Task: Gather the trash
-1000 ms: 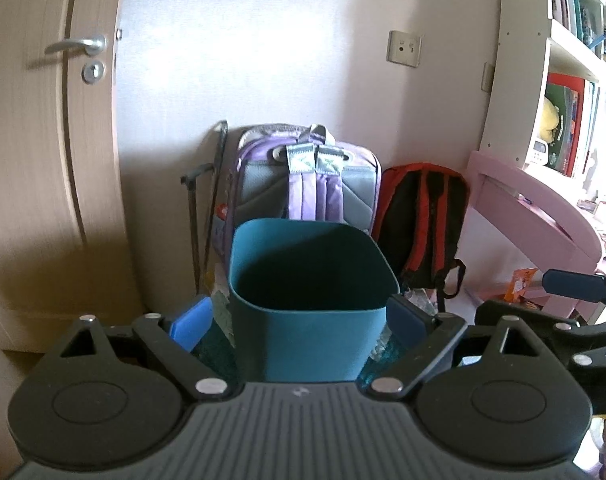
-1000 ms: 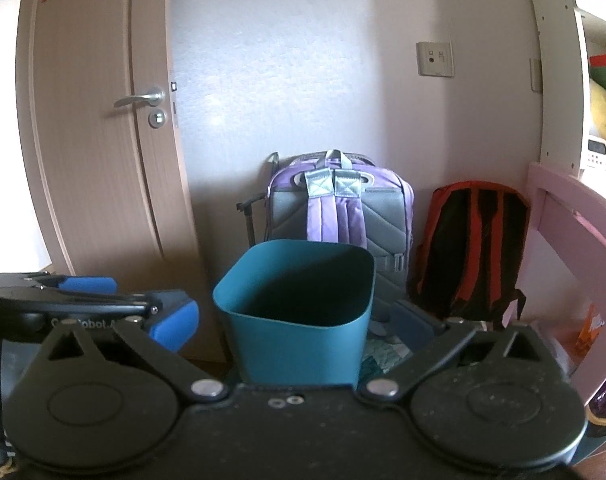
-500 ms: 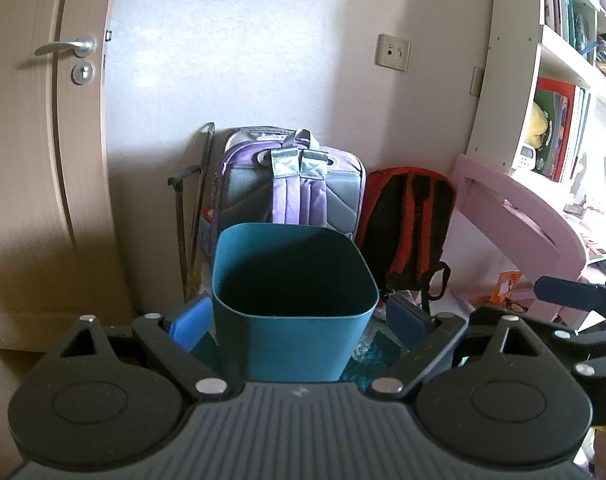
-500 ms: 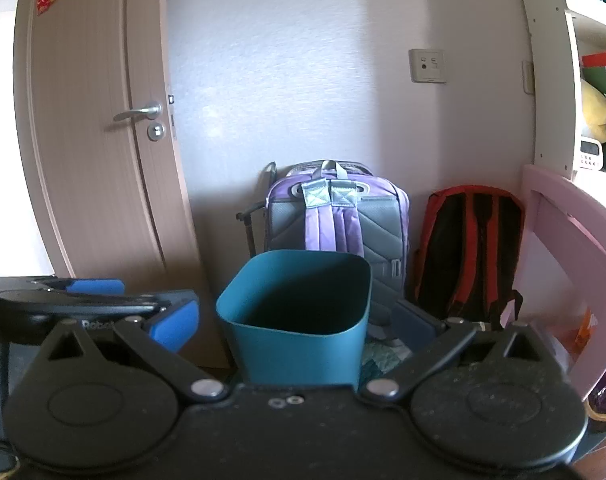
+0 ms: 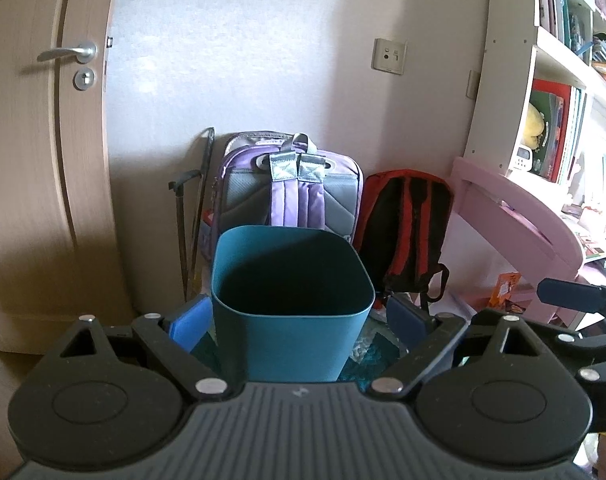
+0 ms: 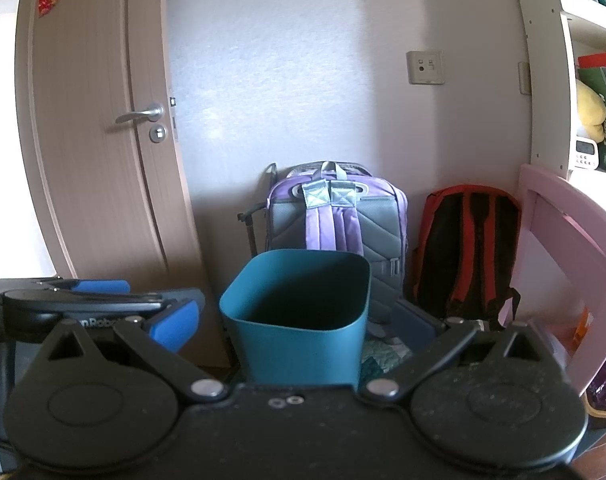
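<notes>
A teal waste bin [image 5: 291,304] stands on the floor in front of both grippers; it also shows in the right wrist view [image 6: 299,316]. Its inside looks dark, and no trash shows in it. My left gripper [image 5: 299,320] is open and empty, its blue pads on either side of the bin in view. My right gripper [image 6: 295,324] is open and empty too, and frames the bin the same way. The right gripper shows at the right edge of the left wrist view [image 5: 575,300]. The left gripper shows at the left of the right wrist view [image 6: 87,296].
A purple and grey backpack [image 5: 295,184] and a red and black backpack [image 5: 407,224] lean on the wall behind the bin. A wooden door [image 5: 43,160] is at the left. A pink desk [image 5: 515,216] and white bookshelves [image 5: 543,80] are at the right. An orange wrapper [image 5: 503,288] lies under the desk.
Both grippers have drawn back and risen a little, so the bin sits lower and looks smaller. Both grippers stayed open and empty.
</notes>
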